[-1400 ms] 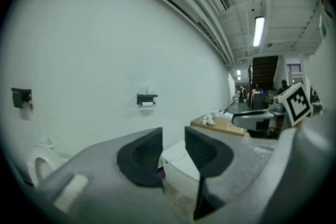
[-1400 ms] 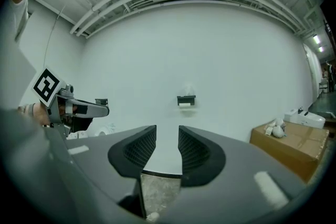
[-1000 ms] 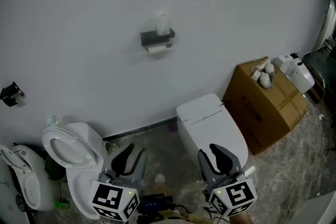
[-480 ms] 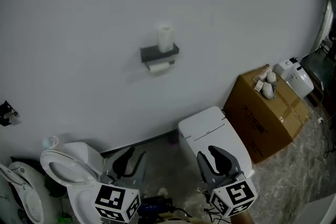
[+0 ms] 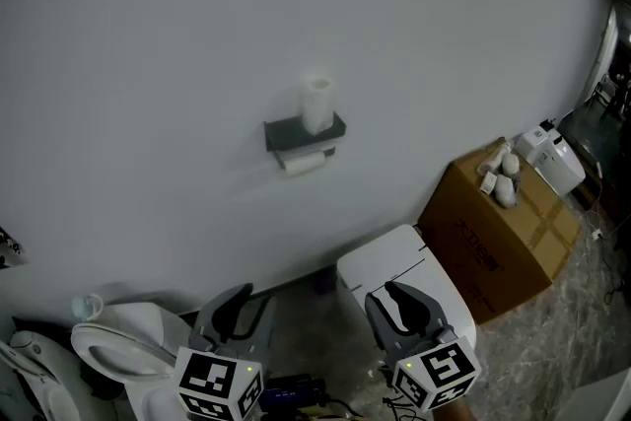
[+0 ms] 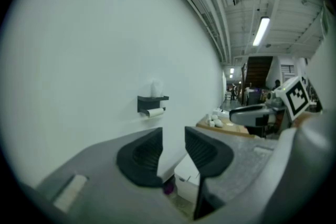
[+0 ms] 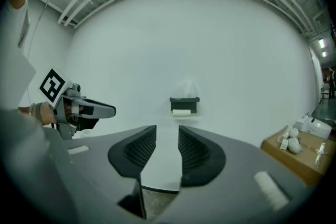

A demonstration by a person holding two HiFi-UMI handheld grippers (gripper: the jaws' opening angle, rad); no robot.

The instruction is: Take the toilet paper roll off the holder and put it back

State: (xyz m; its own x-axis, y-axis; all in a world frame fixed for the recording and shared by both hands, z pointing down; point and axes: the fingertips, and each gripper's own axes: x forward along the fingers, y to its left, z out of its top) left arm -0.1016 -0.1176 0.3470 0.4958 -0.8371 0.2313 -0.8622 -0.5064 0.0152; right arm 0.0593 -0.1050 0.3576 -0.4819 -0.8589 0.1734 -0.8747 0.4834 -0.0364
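This looks like the approach, with no removal begun: the left gripper (image 5: 245,301) and right gripper (image 5: 402,303) are both low in the head view, well apart from the holder (image 5: 306,131), a dark shelf-like bracket fixed to the wall (image 5: 148,64). Each gripper's fingers stand a narrow gap apart with nothing between them. The roll (image 5: 304,163) hangs sideways just under the holder, white, slim and partly used, with its end facing out. A second roll (image 5: 317,104) stands upright on top of the holder, and which of the two the task means I cannot tell. The next move probably calls for bringing one gripper up to the holder, above the closed toilet (image 5: 389,256) that stands near the wall below it. The fingers would likely need to spread wider to take the roll, and soft paper will probably dent under a hard squeeze.
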